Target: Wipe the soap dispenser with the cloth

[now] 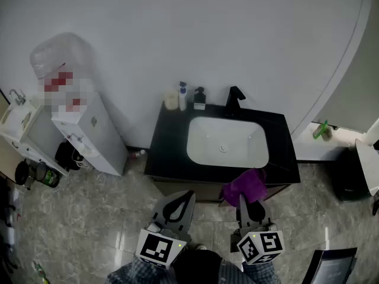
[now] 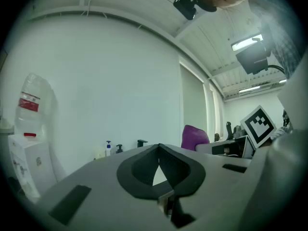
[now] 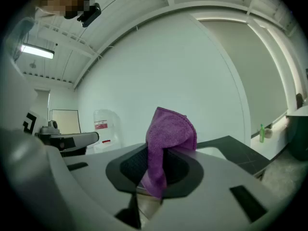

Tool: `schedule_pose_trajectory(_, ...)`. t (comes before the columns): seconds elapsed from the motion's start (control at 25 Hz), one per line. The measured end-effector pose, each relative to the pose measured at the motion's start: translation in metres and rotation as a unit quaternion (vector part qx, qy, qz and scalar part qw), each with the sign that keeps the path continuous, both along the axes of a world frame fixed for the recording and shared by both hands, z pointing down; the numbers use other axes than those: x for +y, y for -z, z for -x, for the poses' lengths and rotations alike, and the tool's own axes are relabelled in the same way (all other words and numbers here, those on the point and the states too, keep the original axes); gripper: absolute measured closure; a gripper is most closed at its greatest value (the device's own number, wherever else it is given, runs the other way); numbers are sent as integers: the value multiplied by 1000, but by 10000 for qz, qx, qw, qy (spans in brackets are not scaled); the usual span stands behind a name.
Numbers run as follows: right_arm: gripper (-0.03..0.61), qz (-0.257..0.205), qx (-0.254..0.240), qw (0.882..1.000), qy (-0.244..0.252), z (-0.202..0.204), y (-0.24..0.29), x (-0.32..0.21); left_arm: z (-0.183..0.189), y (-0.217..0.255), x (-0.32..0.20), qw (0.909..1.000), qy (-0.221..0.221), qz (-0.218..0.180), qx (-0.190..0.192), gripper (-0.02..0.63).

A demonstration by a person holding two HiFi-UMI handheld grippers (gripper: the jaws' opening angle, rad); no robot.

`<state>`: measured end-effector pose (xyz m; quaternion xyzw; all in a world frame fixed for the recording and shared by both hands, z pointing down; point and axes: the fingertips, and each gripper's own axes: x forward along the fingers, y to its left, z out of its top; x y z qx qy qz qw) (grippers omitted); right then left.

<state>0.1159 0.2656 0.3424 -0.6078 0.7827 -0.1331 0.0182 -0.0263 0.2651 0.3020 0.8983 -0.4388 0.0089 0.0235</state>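
Right gripper view — right gripper (image 3: 156, 150) nips purple cloth (image 3: 169, 129) by one fold, so it may slip; left gripper (image 2: 159, 150) closed, empty.

No print can be read; the red label (image 2: 29, 102) on the water bottle (image 2: 39, 87) is too blurred.

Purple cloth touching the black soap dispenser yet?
Apart. Head view: the purple cloth is on the near side of the basin, and the black soap dispenser stands beyond it by the wall.
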Motion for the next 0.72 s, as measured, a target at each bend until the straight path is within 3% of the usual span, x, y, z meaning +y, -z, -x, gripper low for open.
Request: schedule_pose_trajectory(0.72,502,-28,-114,9999,66,-6,2,2,-5,0,1,10000,34,25,-17,612)
